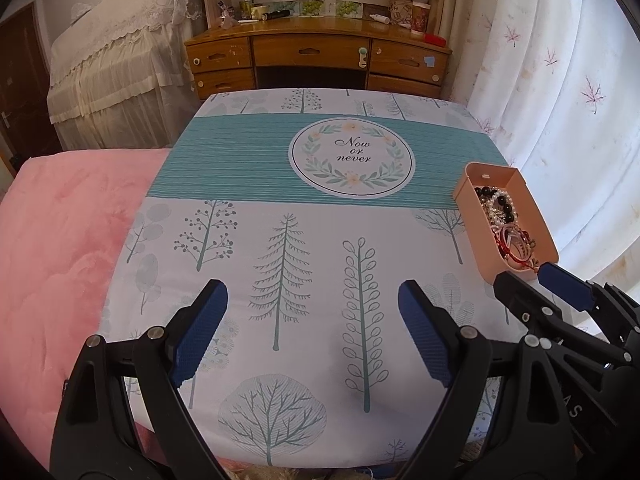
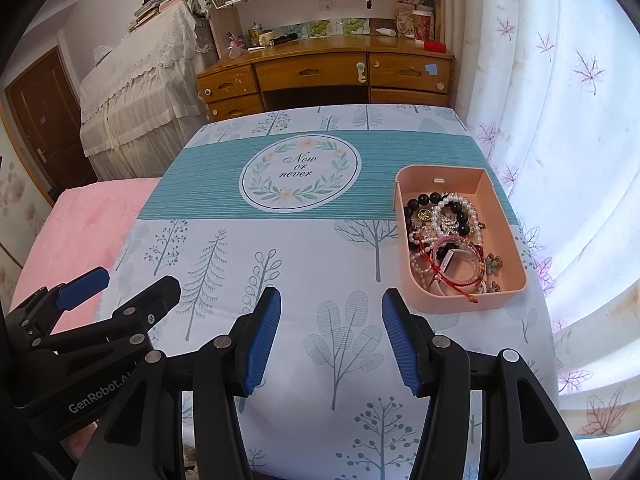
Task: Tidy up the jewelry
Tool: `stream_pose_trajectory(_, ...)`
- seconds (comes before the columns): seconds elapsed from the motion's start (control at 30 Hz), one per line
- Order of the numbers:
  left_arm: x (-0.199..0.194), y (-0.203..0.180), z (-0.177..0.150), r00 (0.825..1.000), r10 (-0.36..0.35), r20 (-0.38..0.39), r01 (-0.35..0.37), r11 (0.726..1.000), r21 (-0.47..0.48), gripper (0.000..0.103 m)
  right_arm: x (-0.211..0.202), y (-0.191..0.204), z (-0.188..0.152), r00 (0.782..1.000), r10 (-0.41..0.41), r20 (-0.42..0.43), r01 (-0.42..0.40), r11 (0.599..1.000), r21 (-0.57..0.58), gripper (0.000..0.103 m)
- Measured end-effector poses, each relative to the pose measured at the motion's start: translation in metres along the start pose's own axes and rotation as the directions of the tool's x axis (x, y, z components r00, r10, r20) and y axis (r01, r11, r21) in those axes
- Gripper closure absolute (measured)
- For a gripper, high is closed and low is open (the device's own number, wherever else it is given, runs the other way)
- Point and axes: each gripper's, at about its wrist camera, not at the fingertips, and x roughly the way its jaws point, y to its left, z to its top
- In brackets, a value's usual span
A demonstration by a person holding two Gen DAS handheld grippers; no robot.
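Observation:
A pink tray (image 2: 518,256) sits at the right edge of the table, which is covered with a tree-print cloth (image 2: 320,248). It holds a tangled pile of jewelry (image 2: 444,232): black and white bead bracelets, red cords and small charms. My right gripper (image 2: 331,292) stands open over the bare cloth, just left of the tray's near corner, with nothing between its fingers. My left gripper (image 1: 311,284) is open too, further left above the cloth, and holds nothing. In the left wrist view the tray (image 1: 466,200) lies at far right, with the right gripper (image 1: 524,274) at its near end.
A pink blanket (image 1: 60,240) lies left of the table. A wooden desk (image 1: 316,56) with drawers and clutter stands beyond the far edge. White curtains (image 1: 560,120) hang close along the right side. Lace-covered furniture (image 1: 112,60) stands at the back left.

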Motion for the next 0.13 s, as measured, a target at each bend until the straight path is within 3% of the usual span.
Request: stream_pose_trajectory(0.13, 0.0009, 0.0062, -0.0008, 1.0, -0.024, 0.001, 0.024, 1.0, -0.011, 0.018, 0.0011, 0.0065, -0.0003, 1.0, -0.021, -0.009, 0.021, 1.0, -0.01, 0.049)
